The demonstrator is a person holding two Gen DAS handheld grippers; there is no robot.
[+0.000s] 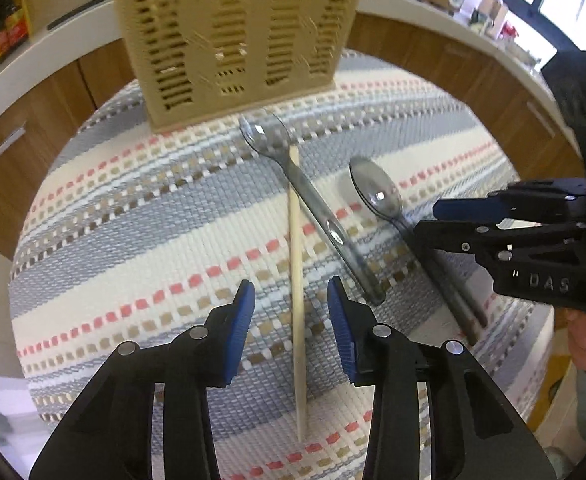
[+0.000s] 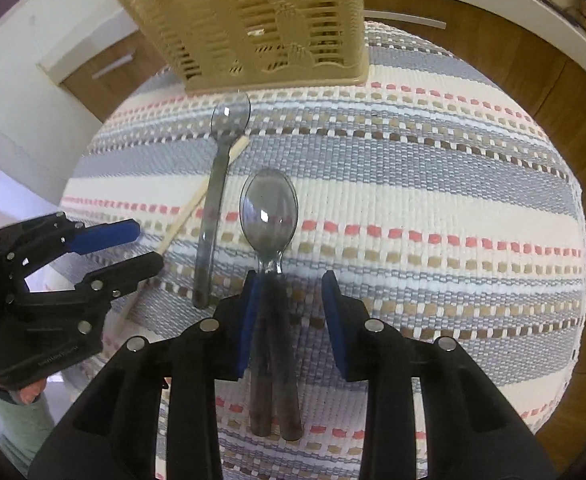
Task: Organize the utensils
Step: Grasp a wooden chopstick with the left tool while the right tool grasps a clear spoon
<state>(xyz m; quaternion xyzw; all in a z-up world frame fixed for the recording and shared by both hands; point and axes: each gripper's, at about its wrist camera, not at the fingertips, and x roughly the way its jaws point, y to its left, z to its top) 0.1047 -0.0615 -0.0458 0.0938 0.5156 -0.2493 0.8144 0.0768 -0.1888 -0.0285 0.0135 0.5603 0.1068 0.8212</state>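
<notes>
Near the table's front edge, each half-open hand-held gripper, left (image 1: 291, 320) and right (image 2: 289, 316), straddles a utensil unpinched: pale wooden chopstick (image 1: 296, 280), clear grey plastic spoon (image 2: 269, 216); pinching comes next, then the beige slotted basket (image 1: 233, 40).

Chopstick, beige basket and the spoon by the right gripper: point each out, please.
chopstick (image 1: 296, 280), left wrist view, mid-shaft between the jaws.
beige basket (image 1: 233, 40), left wrist view, slotted front wall.
spoon (image 2: 268, 212), right wrist view, bowl.

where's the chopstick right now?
Left wrist view: chopstick lies on the striped mat, between the left hand-held gripper's open pads, its far end under the fork.
</notes>
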